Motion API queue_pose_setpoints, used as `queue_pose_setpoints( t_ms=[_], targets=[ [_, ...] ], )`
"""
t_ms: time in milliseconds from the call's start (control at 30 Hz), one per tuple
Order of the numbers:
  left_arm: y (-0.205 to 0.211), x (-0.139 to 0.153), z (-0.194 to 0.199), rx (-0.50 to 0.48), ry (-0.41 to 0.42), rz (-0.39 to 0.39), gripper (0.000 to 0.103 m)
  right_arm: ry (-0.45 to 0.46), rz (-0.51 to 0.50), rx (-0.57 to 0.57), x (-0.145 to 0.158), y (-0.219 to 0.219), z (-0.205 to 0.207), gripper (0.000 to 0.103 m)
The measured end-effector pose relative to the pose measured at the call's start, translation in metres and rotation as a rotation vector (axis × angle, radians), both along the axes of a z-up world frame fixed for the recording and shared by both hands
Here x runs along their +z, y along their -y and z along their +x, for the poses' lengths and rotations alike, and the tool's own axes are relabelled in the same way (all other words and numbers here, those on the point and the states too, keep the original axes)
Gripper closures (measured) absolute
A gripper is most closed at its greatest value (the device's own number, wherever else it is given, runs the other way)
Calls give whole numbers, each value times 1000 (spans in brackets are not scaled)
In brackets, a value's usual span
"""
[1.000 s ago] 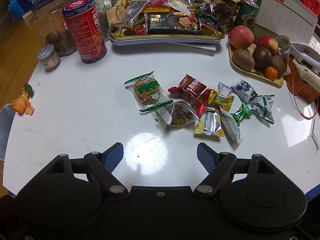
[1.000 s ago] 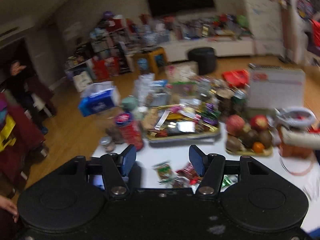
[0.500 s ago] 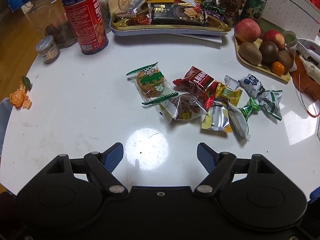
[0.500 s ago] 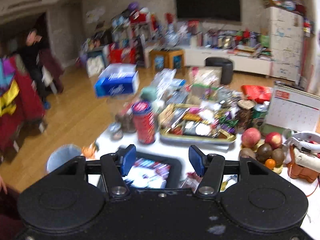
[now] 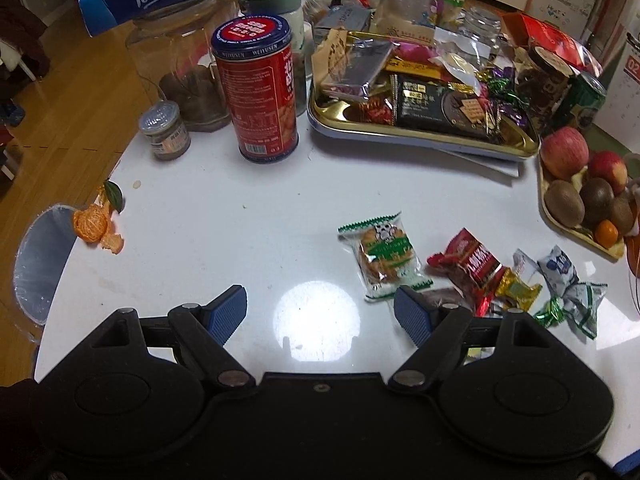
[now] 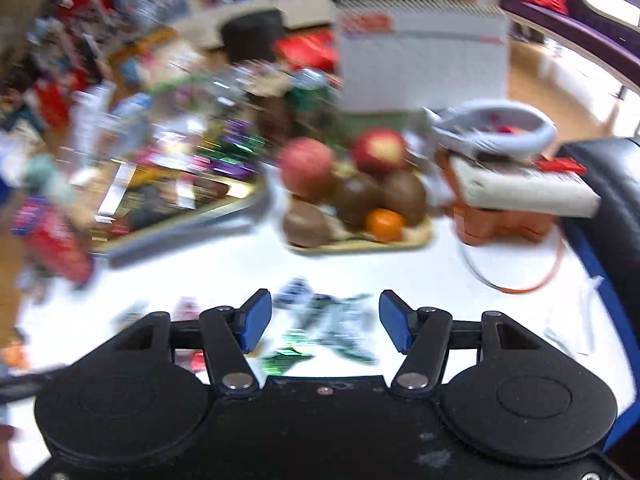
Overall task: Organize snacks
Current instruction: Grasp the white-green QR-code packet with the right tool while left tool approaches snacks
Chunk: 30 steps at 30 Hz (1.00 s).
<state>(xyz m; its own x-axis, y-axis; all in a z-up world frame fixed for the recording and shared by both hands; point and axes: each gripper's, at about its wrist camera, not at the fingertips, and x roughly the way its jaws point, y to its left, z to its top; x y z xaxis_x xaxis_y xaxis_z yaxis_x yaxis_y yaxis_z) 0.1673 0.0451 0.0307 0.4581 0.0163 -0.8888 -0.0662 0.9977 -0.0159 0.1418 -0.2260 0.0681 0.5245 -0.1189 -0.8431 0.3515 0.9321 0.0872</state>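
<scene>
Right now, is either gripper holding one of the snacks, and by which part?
Nothing is held. The left gripper is open over bare white table, and the right gripper is open above the loose snack packets, with nothing between its fingers.

Right view motion-blurred, calendar (image 5: 628, 92) cut off at edge

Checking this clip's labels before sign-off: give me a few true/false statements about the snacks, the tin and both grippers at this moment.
1. The left gripper is open and holds nothing. True.
2. The red tin lies on its side. False: it stands upright on the white table.
3. The green-edged cracker packet sits inside the gold tray. False: it lies on the table, apart from the tray.
4. The right gripper is open above loose wrapped snacks. True.
</scene>
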Motion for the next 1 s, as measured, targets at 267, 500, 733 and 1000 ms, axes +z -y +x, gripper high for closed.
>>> queue_pose_setpoints(
  t_ms=[267,500,733,1000],
  targets=[
    [5,-28,6,25,-120,-105,33,-155,150,-161,-66,51,23,48],
    [17,-14,2,-52,-49,-70,32,-186,135,-118,-89,36,44,47],
    [19,-14,2,-90,-42,-59,32,-203,57,-102,-108,30,57,47],
    [6,-12,8,-51,-27,-102,32,-256,89,-84,-128,24,63,53]
  ],
)
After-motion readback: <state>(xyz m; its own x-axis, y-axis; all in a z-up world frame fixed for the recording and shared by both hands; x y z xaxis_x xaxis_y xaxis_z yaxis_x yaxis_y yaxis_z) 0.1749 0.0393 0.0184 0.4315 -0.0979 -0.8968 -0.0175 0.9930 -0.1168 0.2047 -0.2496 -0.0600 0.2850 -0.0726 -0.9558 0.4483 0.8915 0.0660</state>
